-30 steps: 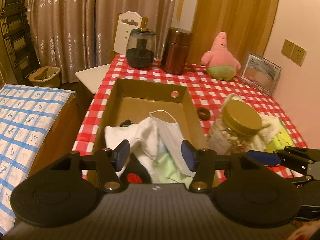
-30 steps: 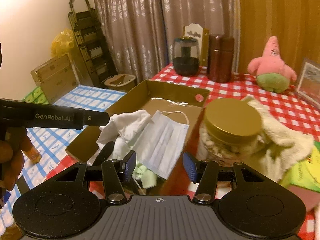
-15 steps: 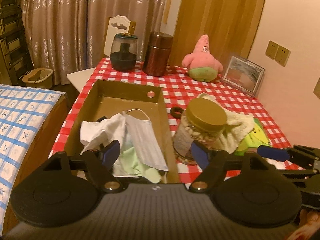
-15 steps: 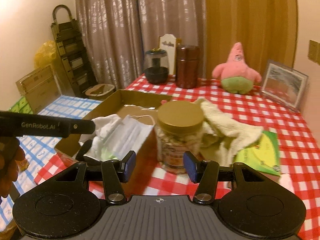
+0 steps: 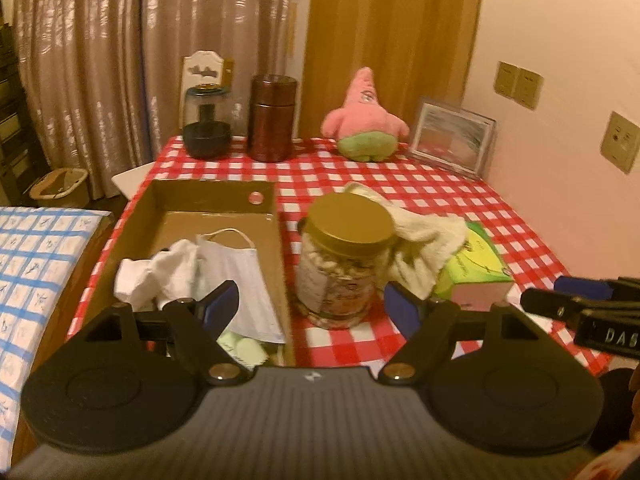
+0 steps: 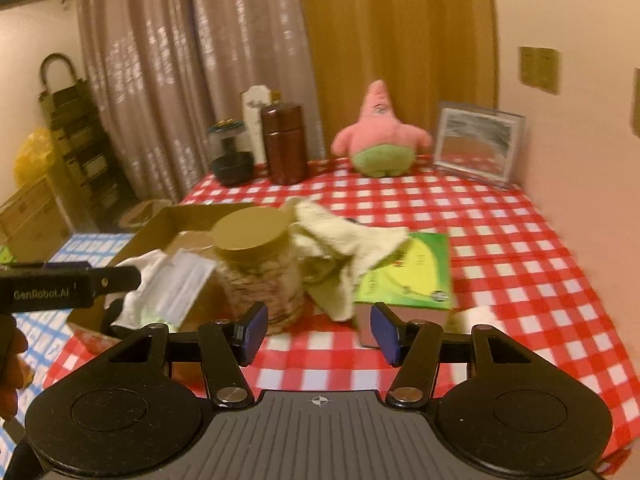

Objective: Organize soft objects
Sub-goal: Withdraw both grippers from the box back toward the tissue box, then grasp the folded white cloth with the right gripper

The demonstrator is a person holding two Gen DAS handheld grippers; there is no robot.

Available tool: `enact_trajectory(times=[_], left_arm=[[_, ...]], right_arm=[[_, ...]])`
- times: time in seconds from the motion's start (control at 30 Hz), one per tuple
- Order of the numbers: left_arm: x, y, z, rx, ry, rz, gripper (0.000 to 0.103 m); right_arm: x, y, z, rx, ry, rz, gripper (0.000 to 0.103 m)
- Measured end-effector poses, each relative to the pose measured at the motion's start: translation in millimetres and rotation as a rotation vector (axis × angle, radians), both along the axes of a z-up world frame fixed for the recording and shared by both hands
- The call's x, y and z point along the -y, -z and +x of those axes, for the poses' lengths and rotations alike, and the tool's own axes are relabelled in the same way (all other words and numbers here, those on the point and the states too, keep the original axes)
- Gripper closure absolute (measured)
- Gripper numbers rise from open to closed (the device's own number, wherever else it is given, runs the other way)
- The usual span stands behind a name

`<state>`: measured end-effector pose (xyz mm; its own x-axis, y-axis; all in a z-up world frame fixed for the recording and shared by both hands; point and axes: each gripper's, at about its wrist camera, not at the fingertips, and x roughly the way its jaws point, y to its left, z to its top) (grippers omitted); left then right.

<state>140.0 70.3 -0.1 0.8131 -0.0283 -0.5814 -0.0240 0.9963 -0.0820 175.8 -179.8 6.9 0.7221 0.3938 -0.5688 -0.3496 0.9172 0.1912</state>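
A cream towel (image 5: 424,236) lies draped behind a gold-lidded jar (image 5: 348,256) and over a green book (image 5: 472,264) on the red checked table. A cardboard box (image 5: 216,196) at the left holds a white cloth (image 5: 160,272), a face mask (image 5: 240,280) and a green cloth (image 5: 244,350). A pink star plush (image 5: 366,120) sits at the back. My left gripper (image 5: 311,312) hangs open in front of the jar, holding nothing. My right gripper (image 6: 319,328) faces the towel (image 6: 344,240) from the table's near edge; its jaws are opening and empty.
A brown canister (image 5: 272,120) and a dark glass jar (image 5: 206,124) stand at the back left, a picture frame (image 5: 452,140) at the back right by the wall. A blue checked surface (image 5: 36,264) lies left of the table. A chair back (image 5: 204,70) stands behind.
Both grippers have drawn back and swung right, away from the box and towards the jar and towel. The left jaws have spread wider; the right jaws have spread a little.
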Motion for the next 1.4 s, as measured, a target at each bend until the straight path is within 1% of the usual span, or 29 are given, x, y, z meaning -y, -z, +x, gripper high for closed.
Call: enact_trajectory(times=[0.23,0.47,0.53,0.57,0.67,0.8,0.93,1.13,1.4], left_arm=[[29,4,8,0.0,0.07,0.003,0.025],[55,9,22,-0.007,0.128,0.012,0.026],[63,10,26,-0.008,0.144,0.011,0.025],[66,10,28,-0.01,0.152,0.01,0.025],[75,12,34,-0.019,0.178,-0.008,0.025],[86,17,44,-0.028,0.2,-0.001,0.025],[95,23,56,-0.042,0.223,0.001,0.025],[106,34,73,-0.055,0.256,0.02,0.026],[114,53,98,-0.074,0.264,0.018,0.026]], right_arm=[[39,-6,-1,0.003,0.076,-0.01,0.045],[76,0,6,-0.021,0.148,-0.035,0.045],[88,1,10,-0.046,0.17,-0.006,0.045],[94,2,12,-0.057,0.172,0.007,0.045],[102,2,17,-0.05,0.173,-0.034,0.045],[116,6,24,-0.063,0.181,-0.043,0.045],[124,16,32,-0.074,0.173,-0.071,0.045],[131,41,48,-0.103,0.156,-0.101,0.044],[128,80,72,-0.156,0.083,-0.15,0.044]])
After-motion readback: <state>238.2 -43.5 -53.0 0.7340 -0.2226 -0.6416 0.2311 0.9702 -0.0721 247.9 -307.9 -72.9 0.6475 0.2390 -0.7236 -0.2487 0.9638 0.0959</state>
